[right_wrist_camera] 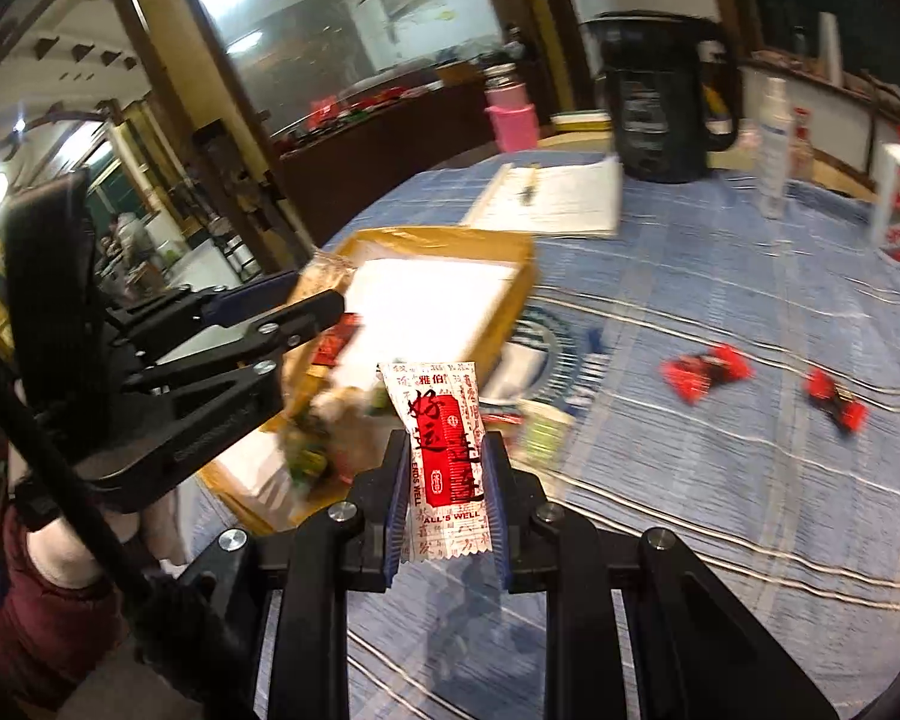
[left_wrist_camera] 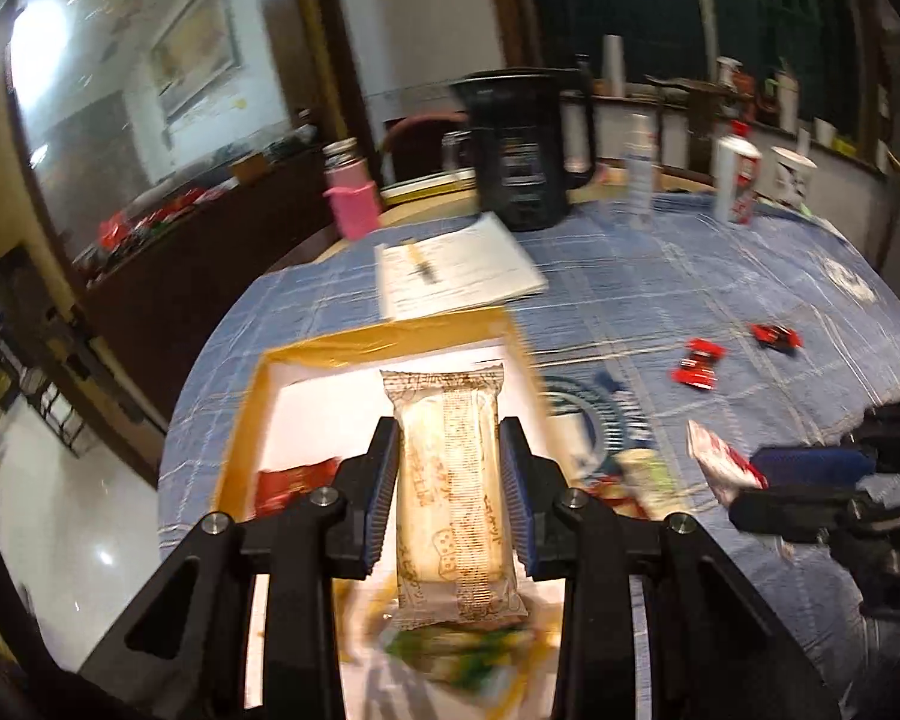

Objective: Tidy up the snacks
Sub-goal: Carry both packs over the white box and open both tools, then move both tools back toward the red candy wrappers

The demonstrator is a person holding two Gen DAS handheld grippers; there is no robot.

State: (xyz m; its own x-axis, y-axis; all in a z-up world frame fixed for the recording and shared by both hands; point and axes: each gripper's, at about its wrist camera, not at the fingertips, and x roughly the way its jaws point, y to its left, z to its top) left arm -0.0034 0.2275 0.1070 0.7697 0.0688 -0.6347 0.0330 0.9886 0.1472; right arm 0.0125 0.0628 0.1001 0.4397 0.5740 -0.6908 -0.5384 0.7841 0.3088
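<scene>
Jaws of the left gripper (left_wrist_camera: 450, 480) clamp a long clear-wrapped pale biscuit packet (left_wrist_camera: 453, 498) above the shallow yellow-rimmed cardboard box (left_wrist_camera: 390, 342). Toward 3 o'clock, the right gripper (right_wrist_camera: 444, 498) pinches a white-and-red printed paper sachet (right_wrist_camera: 444, 450) over the blue checked table (right_wrist_camera: 690, 480). Two red wrapped candies (right_wrist_camera: 705, 378) lie further at 2 o'clock.

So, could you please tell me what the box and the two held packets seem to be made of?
Box: likely cardboard, with glossy tan tape on its rim. Pale packet in the left tongs: thin translucent plastic film, crimped ends. Red-and-white packet in the right tongs: printed wrapper, plastic or paper.
</scene>
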